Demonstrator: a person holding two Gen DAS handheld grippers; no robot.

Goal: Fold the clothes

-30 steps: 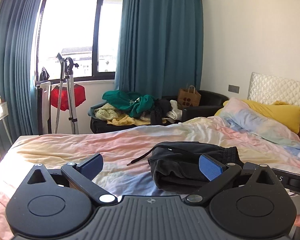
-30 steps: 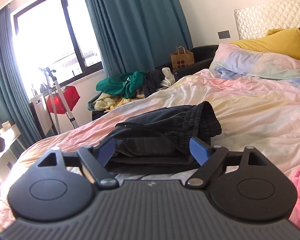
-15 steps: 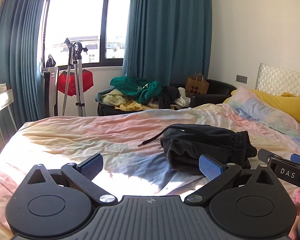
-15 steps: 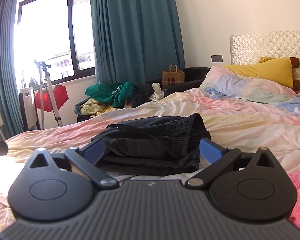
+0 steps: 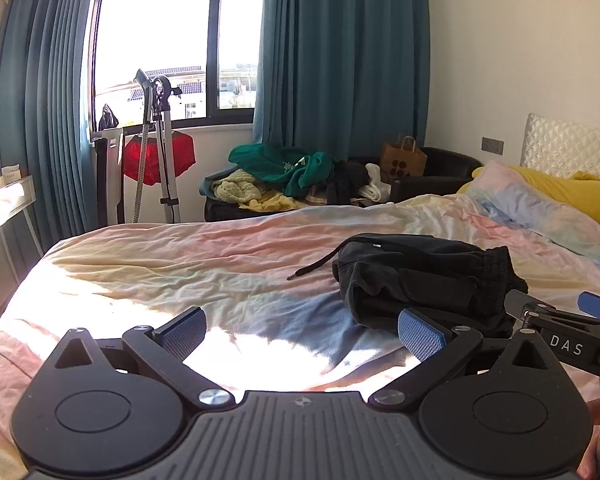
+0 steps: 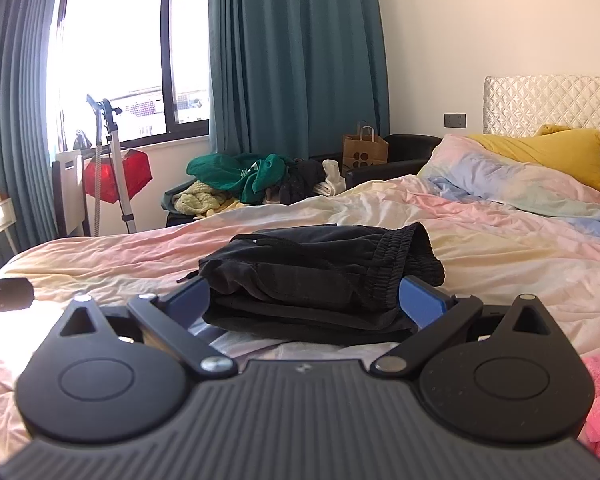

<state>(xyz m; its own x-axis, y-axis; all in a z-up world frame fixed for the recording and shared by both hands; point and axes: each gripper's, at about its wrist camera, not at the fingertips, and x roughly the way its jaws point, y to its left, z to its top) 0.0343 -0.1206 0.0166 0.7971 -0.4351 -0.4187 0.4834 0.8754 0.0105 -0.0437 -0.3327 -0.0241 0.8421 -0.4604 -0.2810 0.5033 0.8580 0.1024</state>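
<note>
Both grippers, left (image 5: 302,330) and right (image 6: 306,300), are being held open and empty. Folded black shorts (image 6: 320,276) are being framed by the right one; their thick stack should be squeezed evenly.

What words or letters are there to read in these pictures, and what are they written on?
"DAS": white letters on the black arm of the right tongs, seen in the left wrist view.
Pale print on the green garment in the pile: too small to read.
Small white tag on the folded black shorts: too small to read.
Dark dots on the paper bag: a pattern, not words.
</note>
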